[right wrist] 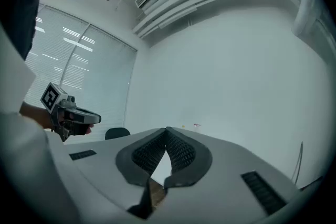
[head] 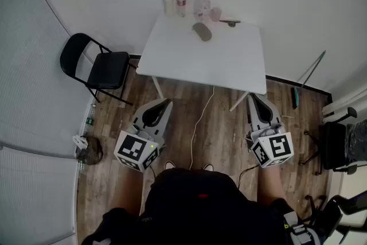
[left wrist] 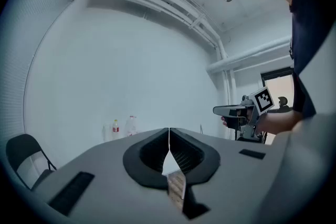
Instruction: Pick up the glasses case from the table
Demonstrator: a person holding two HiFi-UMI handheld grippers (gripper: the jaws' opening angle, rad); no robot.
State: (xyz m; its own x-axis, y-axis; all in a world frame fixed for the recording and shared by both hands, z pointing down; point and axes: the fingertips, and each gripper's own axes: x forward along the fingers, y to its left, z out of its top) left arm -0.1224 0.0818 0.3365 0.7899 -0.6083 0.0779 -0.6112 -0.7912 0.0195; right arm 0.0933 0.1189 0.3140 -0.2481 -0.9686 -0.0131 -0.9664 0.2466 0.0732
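Observation:
The grey oval glasses case (head: 202, 31) lies on the white table (head: 229, 63), toward its far side. Both grippers hang level over the wooden floor, short of the table's near edge and well away from the case. My left gripper (head: 166, 102) is shut, its jaws meeting at the tips with nothing between them (left wrist: 169, 135). My right gripper (head: 253, 98) is shut and empty too (right wrist: 167, 134). Each gripper shows in the other's view: the right gripper (left wrist: 237, 110) and the left gripper (right wrist: 74, 115). The case is not visible in either gripper view.
Bottles (head: 181, 3), a pink cup (head: 215, 13) and a dark flat object (head: 229, 22) stand along the table's far edge. A black folding chair (head: 97, 66) is left of the table. A white cable (head: 200, 117) runs across the floor; another chair (head: 338, 146) is at right.

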